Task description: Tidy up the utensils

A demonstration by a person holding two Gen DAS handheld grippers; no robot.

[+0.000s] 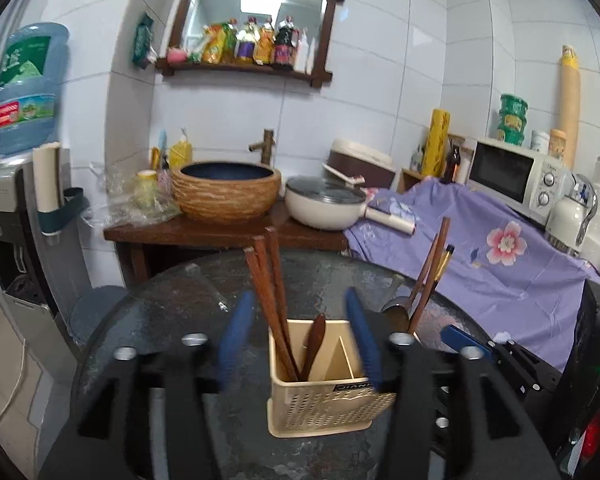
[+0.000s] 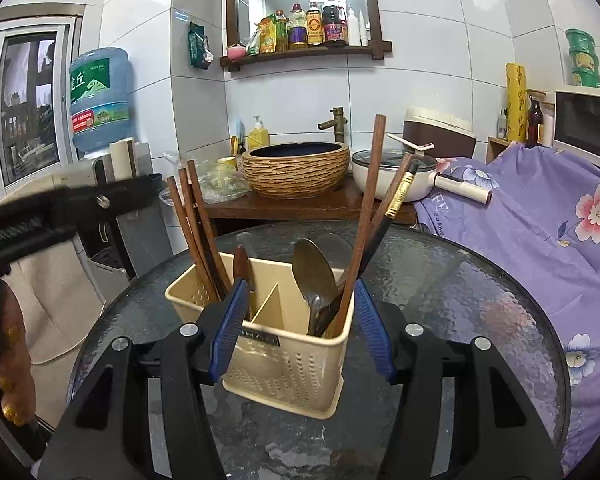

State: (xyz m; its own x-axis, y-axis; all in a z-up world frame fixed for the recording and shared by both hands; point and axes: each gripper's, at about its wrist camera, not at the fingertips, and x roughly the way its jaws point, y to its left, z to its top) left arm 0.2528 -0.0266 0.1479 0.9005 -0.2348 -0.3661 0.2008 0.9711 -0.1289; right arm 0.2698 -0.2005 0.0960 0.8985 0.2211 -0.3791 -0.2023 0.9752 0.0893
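A beige perforated utensil holder (image 1: 328,396) (image 2: 288,360) stands on the round glass table (image 1: 172,312) (image 2: 460,300). Its left compartment holds brown chopsticks (image 1: 266,280) (image 2: 194,232) and a wooden spoon (image 1: 316,340). The right compartment holds a metal spoon (image 2: 312,272), more brown chopsticks (image 2: 370,200) and a black chopstick with a gold band (image 2: 398,196). My left gripper (image 1: 300,340) is open, its blue pads either side of the holder's left compartment, holding nothing. My right gripper (image 2: 302,328) is open just in front of the holder, gripping nothing.
A wooden stand with a woven basin (image 2: 296,168) and a white lidded pan (image 2: 392,176) is behind the table. Purple floral cloth (image 2: 540,232) covers the right side. The water dispenser (image 1: 24,92) is left. A hand (image 2: 12,360) and the other tool's black frame (image 2: 80,204) are at left.
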